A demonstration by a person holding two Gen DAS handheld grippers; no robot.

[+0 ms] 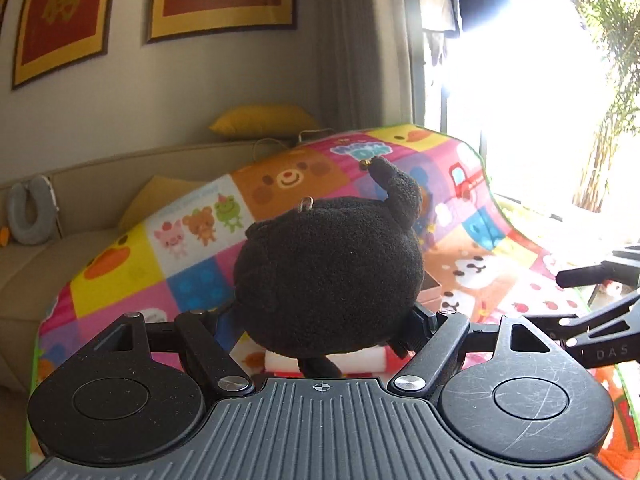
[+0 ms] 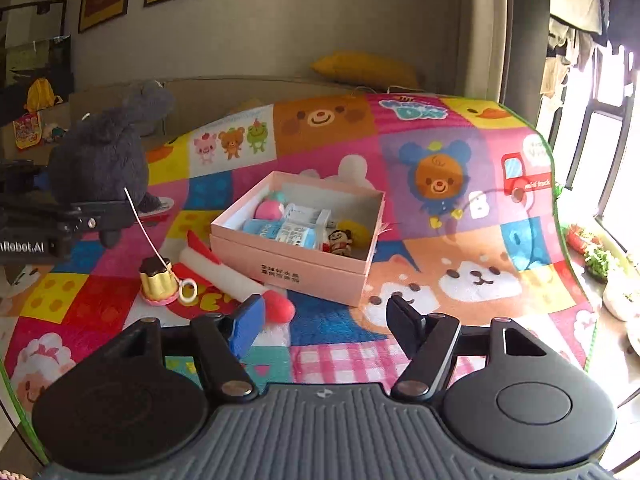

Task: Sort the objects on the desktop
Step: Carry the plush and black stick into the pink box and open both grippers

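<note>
My left gripper (image 1: 320,320) is shut on a black plush toy (image 1: 328,264) and holds it in the air above the colourful mat; the right wrist view shows the same plush (image 2: 100,160) at the left. My right gripper (image 2: 324,316) is open and empty, hovering above the mat in front of a pink box (image 2: 296,268). Inside the box lie a pink ball (image 2: 269,209), blue-and-white packets (image 2: 292,228) and a small figurine (image 2: 339,241). To the left of the box, a gold pudding-shaped toy (image 2: 156,280) and a white-and-red rocket toy (image 2: 232,276) lie on the mat.
The cartoon-patterned mat (image 2: 440,240) covers the whole tabletop and curves down at its right edge. A beige sofa (image 1: 80,184) with a yellow cushion (image 1: 264,120) runs behind it. Potted plants (image 2: 600,260) and a bright window stand to the right.
</note>
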